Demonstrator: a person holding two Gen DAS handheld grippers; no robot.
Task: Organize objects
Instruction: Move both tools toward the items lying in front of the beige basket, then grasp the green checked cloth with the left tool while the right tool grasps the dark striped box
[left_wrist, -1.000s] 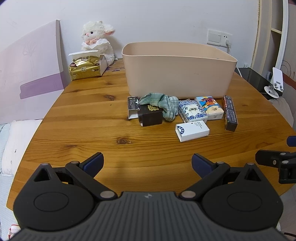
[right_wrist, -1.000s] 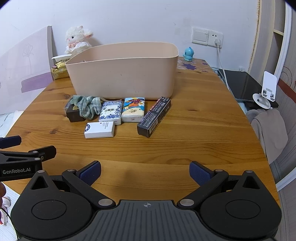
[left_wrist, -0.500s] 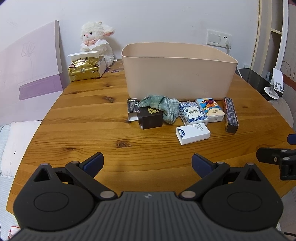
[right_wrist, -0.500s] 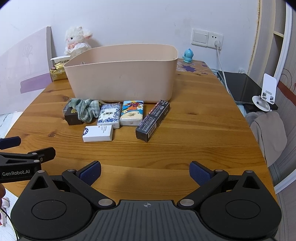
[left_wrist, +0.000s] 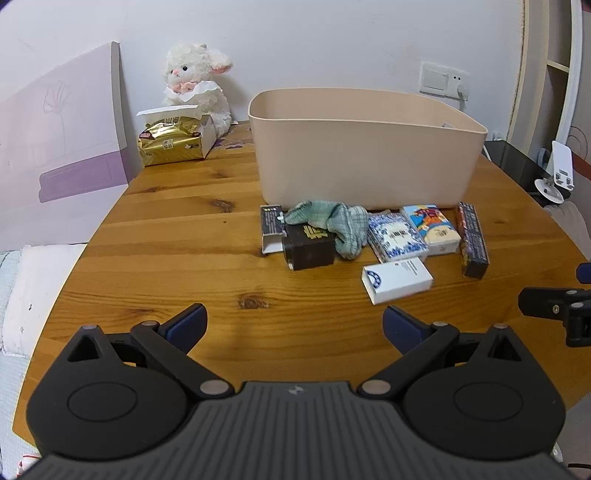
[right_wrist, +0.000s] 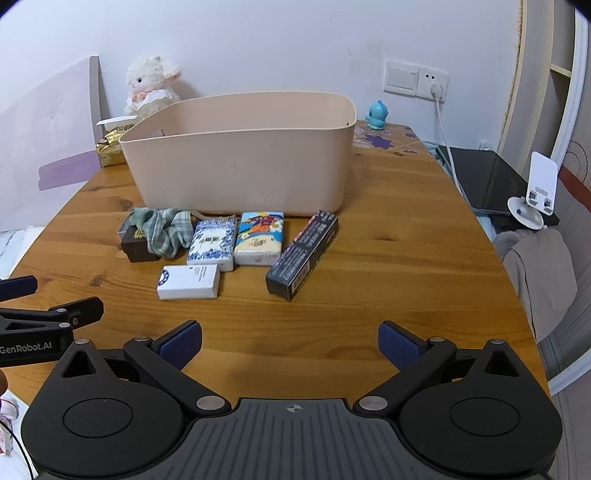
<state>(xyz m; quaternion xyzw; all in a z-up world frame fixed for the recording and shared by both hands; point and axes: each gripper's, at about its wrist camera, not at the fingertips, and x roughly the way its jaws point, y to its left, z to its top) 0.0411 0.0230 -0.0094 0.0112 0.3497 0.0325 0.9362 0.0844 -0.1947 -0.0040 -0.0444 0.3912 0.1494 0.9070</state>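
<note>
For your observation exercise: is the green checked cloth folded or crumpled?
Crumpled. The cloth lies bunched in uneven folds, draped over the dark box in front of the bin.

A big beige tub stands far ahead of the gripper. In front of it lie a green cloth, small boxes and tissue packs, flat.

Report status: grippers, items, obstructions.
Left gripper open, empty; right gripper open, empty. Small boxes and green cloth on table in front of beige bin. White box nearest, path unobstructed.
</note>
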